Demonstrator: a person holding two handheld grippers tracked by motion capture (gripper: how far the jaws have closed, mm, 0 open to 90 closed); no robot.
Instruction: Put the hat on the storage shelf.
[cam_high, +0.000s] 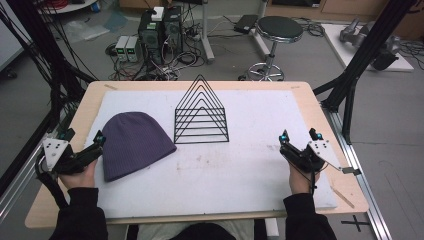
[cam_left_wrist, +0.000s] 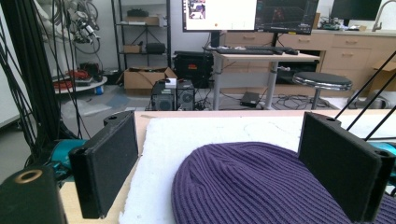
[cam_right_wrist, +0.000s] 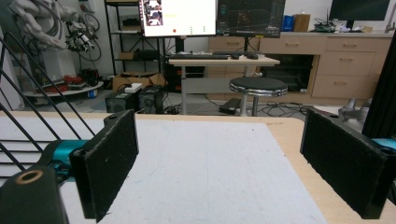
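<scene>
Claws, left (cam_high: 83, 145) and right (cam_high: 300, 136), both spread wide and hold nothing; purple beanie (cam_high: 134, 143) lies just beside the left.

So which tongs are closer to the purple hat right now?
Left. The left tongs sit right at the purple hat's left edge, open. The right tongs are far across the white mat, past the wire rack.

No text, label, brand or number is legible on anything here.
</scene>
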